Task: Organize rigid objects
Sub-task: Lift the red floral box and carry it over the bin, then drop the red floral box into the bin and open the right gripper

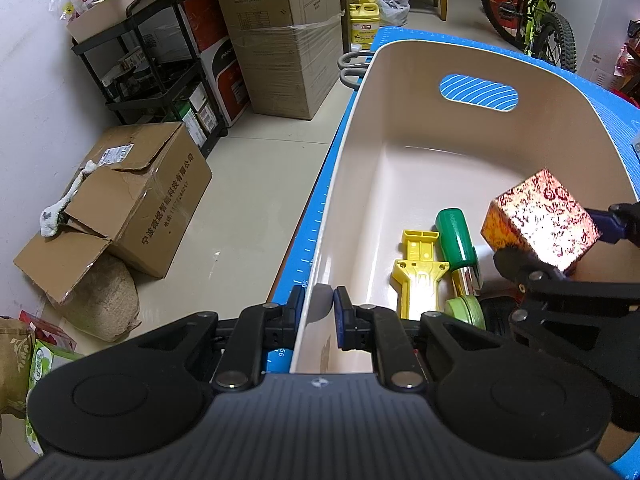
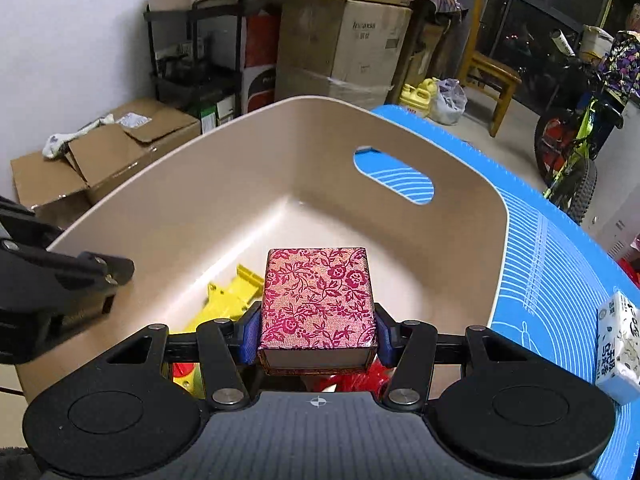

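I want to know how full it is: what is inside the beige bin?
In the bin: a yellow plastic part, a green-handled thing, a green disc. The floral box in the right tool hides the corner beneath it.

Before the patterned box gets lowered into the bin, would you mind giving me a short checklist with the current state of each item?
1. Right gripper shut on the floral box, pads on both sides: ok.
2. Left gripper clamped on the bin wall, steadying it: ok.
3. Box above the bin's opening, inside the rim: ok.
4. Bare floor free toward the far end, beyond the yellow plastic tool and green-handled tool: ok.
5. Box level in the grip: not ok, it looks tilted in the left wrist view.
6. What lies directly beneath the box: cannot tell, the box and gripper hide it.
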Motion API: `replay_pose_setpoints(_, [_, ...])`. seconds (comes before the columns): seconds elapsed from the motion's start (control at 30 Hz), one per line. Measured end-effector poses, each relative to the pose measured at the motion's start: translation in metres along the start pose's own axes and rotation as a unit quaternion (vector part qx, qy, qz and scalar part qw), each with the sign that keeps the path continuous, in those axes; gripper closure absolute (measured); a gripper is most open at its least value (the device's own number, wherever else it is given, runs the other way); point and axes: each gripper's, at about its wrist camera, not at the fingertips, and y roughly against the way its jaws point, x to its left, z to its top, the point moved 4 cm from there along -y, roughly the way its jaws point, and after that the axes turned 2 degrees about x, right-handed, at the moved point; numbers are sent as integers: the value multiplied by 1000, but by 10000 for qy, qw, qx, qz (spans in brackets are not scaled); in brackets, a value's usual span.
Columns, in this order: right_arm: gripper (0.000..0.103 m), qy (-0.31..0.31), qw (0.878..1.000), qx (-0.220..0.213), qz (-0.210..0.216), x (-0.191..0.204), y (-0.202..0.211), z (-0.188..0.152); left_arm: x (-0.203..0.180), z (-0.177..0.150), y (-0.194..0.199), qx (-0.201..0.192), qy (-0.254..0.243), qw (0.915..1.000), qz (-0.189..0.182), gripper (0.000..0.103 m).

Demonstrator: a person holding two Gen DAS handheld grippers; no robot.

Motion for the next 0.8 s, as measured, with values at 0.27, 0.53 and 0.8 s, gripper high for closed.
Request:
replay_pose_setpoints(0.27, [37,-137,9995,-258,74,-10,13,-4,-1,1,0,-35,41,10000,50,84])
replay_pose_setpoints(0.53, [21,-493,9954,-826,-14,-26,57,-4,-9,5,24,-495,66,9987,-12,49])
replay_pose_setpoints(0.8, [7,-1112,9871,-1120,-271,-62,108,-22,-27,6,69,-1021,-86,9947,81,24])
